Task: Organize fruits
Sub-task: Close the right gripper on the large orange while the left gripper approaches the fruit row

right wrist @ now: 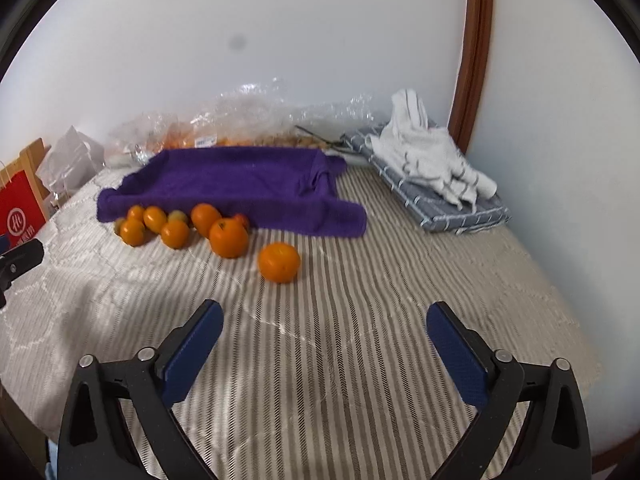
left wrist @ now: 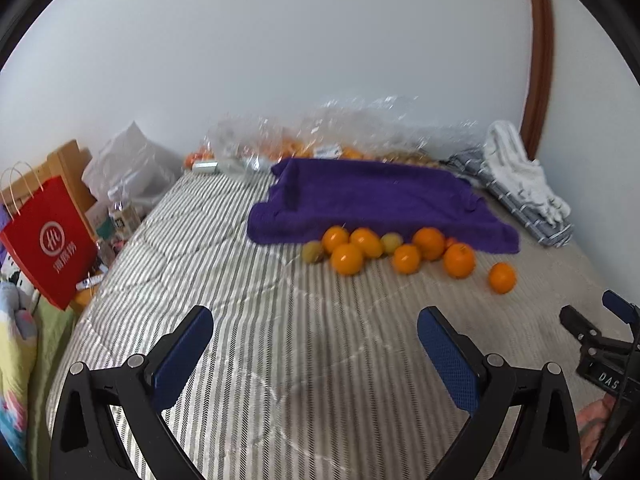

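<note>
Several oranges (left wrist: 400, 250) and a few small yellow-green fruits (left wrist: 313, 251) lie in a loose cluster on the striped bedcover (left wrist: 240, 280), against the front edge of a purple towel (left wrist: 372, 196). One orange (right wrist: 279, 262) lies apart, nearest the right gripper; it also shows in the left wrist view (left wrist: 502, 278). The cluster (right wrist: 180, 226) and purple towel (right wrist: 240, 184) show in the right wrist view too. My left gripper (left wrist: 314, 342) is open and empty, short of the fruit. My right gripper (right wrist: 324, 340) is open and empty, short of the lone orange.
Clear plastic bags (left wrist: 320, 136) holding more fruit lie behind the towel by the wall. A folded blue-grey cloth with a white towel (right wrist: 432, 168) on it is at the right. A red paper bag (left wrist: 48, 240) and clutter stand off the left edge.
</note>
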{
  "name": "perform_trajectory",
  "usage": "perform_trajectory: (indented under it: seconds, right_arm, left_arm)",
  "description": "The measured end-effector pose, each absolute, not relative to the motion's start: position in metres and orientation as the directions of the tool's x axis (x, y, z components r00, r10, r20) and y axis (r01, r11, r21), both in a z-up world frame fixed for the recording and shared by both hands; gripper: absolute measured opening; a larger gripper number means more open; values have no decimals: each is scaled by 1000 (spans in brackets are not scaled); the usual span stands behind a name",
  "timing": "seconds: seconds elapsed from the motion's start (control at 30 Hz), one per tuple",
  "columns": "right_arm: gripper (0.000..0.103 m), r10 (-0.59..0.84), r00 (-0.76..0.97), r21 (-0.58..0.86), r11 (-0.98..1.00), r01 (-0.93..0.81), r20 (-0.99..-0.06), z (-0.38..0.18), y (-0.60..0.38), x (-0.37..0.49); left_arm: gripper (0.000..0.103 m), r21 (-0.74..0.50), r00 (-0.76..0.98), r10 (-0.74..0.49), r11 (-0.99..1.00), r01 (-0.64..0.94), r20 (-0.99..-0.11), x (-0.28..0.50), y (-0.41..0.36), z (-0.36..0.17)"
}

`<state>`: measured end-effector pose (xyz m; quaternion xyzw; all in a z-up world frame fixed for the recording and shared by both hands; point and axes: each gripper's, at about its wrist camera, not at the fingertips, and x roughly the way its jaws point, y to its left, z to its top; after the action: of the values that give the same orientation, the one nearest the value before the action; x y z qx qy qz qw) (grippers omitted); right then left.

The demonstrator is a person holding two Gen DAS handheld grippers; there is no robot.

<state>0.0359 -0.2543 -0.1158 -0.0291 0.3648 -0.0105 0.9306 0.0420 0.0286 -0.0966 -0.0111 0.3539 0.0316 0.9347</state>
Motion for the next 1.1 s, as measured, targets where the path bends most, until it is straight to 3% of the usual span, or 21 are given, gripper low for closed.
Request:
perform_trajectory:
  seconds: [0.23, 0.47, 0.73, 1.1]
  right_arm:
    - [69, 37, 664, 48, 999, -2, -746, -152, -272, 64]
    - [69, 141, 605, 109, 990, -90, -784, -154, -266, 97]
    - [69, 189, 576, 106, 979, -175, -796, -162, -248, 126]
    - [54, 202, 530, 102, 972, -212, -823, -184, -240, 154]
  left_arm:
    - [98, 34, 691, 60, 998, -51, -720, 62, 47, -128]
    - [80, -25, 602, 6, 999, -43, -798, 90, 70, -150]
    - [80, -31, 566, -10, 999, -28, -824, 104, 79, -162]
    - [80, -10, 549, -22, 1000, 25, -835, 110, 78, -164]
